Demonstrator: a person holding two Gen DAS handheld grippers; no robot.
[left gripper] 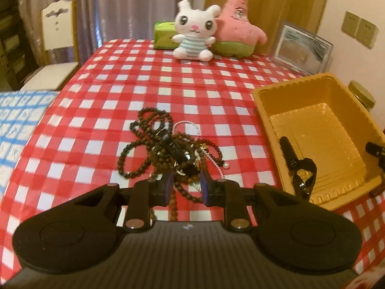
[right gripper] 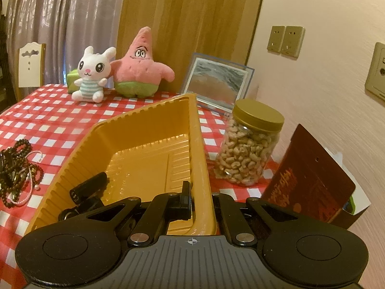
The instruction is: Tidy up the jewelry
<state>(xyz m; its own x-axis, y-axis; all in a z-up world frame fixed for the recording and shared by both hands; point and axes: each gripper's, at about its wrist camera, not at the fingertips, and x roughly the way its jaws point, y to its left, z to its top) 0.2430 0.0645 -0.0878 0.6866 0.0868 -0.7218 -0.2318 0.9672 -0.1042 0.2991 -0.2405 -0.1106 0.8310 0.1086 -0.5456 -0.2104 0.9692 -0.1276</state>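
Observation:
A tangled jewelry pile (left gripper: 154, 149) of dark bead strands, a pearl chain and a black clip lies on the red checked cloth, also at the left edge of the right wrist view (right gripper: 16, 168). My left gripper (left gripper: 186, 186) hovers over the pile's near edge, its blue pads apart, with a bead strand running loosely between them. To the right stands a yellow plastic tray (left gripper: 288, 83) holding a black hair clip (left gripper: 298, 166) (right gripper: 89, 187). My right gripper (right gripper: 201, 202) is shut on the right wall of the tray (right gripper: 79, 149), one finger inside and one outside.
A white rabbit plush (left gripper: 192, 31), a pink star plush (left gripper: 238, 26) and a green box (left gripper: 163, 36) sit at the table's far edge. A picture frame (right gripper: 216, 82), a jar of cashews (right gripper: 250, 144) and a dark red packet (right gripper: 310, 175) stand right of the tray. A chair (left gripper: 57, 43) is at far left.

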